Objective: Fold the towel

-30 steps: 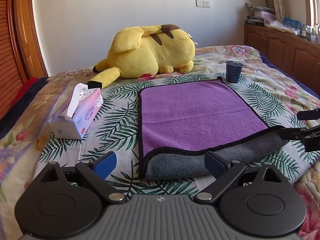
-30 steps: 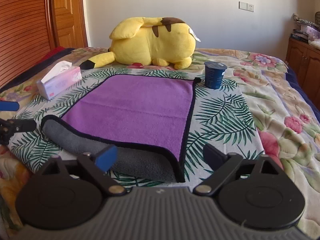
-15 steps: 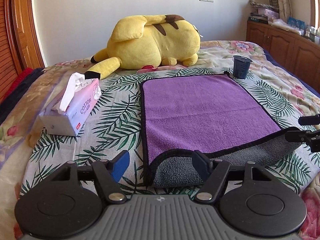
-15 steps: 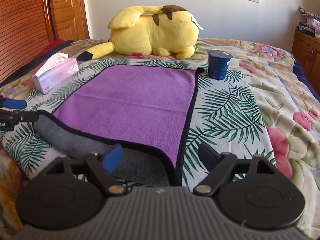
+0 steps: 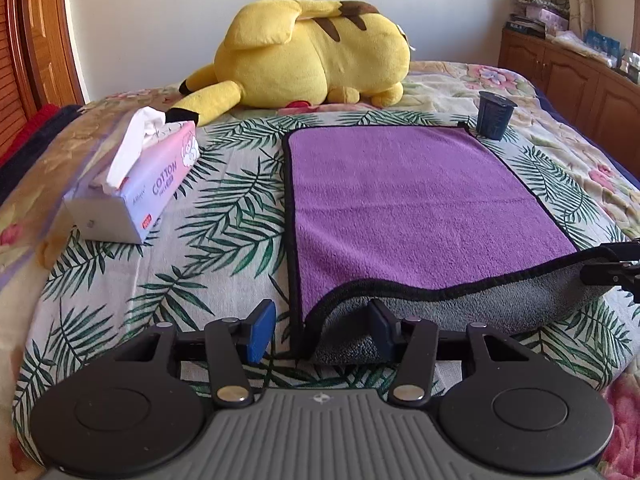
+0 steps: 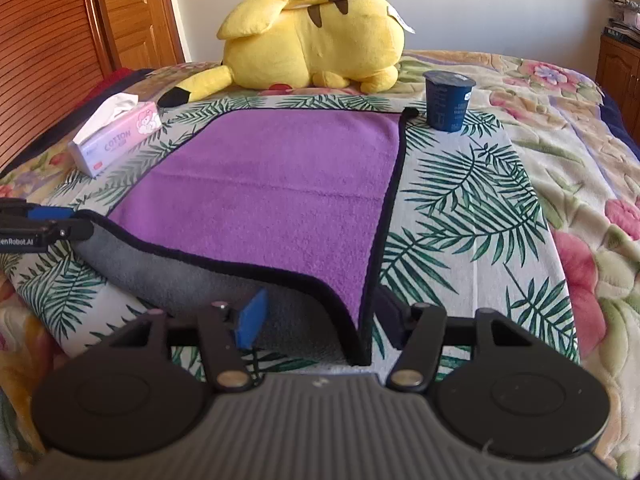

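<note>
Left wrist view: my left gripper (image 5: 322, 330) has its jaws apart, straddling the near left corner of the purple towel (image 5: 404, 200), whose grey underside curls up between the fingers. Tissue box (image 5: 136, 188) sits off to its left, yellow plush (image 5: 312, 56) far ahead.

Right wrist view: my right gripper (image 6: 320, 320) is also apart, around the towel's (image 6: 280, 184) near right corner. Blue cup (image 6: 448, 100) stands ahead, slightly right.

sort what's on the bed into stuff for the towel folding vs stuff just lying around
For the job: purple towel, left gripper, right gripper.

Just lying about: yellow plush toy, tissue pack, dark blue cup.
</note>
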The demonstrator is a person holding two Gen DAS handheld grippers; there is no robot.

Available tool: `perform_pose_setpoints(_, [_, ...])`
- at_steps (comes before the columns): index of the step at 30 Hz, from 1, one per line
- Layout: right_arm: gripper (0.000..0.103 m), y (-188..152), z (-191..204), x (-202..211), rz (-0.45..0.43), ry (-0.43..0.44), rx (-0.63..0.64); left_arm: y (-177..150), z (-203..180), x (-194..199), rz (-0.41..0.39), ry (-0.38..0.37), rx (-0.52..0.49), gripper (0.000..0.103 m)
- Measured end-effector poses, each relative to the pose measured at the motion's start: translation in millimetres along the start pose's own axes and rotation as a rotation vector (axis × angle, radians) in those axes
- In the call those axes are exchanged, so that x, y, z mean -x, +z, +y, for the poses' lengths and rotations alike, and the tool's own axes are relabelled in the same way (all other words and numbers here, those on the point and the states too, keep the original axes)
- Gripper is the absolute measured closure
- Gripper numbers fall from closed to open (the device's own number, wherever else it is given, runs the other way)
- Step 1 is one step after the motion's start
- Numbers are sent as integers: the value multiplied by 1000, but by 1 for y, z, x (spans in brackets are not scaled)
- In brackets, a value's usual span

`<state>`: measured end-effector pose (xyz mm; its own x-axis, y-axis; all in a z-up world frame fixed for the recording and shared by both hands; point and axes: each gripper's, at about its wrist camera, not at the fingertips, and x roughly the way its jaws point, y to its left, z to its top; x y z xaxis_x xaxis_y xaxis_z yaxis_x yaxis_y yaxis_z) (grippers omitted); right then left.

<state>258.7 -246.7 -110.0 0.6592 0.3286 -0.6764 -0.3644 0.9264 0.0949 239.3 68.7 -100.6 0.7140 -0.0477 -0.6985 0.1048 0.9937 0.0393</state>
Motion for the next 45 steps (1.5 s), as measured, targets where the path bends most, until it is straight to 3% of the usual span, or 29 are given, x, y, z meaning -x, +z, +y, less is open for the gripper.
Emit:
perform_pose_setpoints(16, [57,-1,-5,-3,58,24,-5,-7,-3,-7,35,-5,-34,89])
perform_pose_setpoints(23, [78,0,-4,-3,62,26,12,-8,-4,-6,24,-13,-36,96])
perform_pose_setpoints(28, [83,1,-3,-1,55,21,23,-8,-4,-5,14,-8,-32,103])
perform_pose_setpoints(30, [95,1,-3,0,47,16,33,-8,-4,-4,10,-7,-33,103])
perform_pose_setpoints(45, [99,5,-4,8,-32,8,42,-3,-2,7,-58,-26,-25,103])
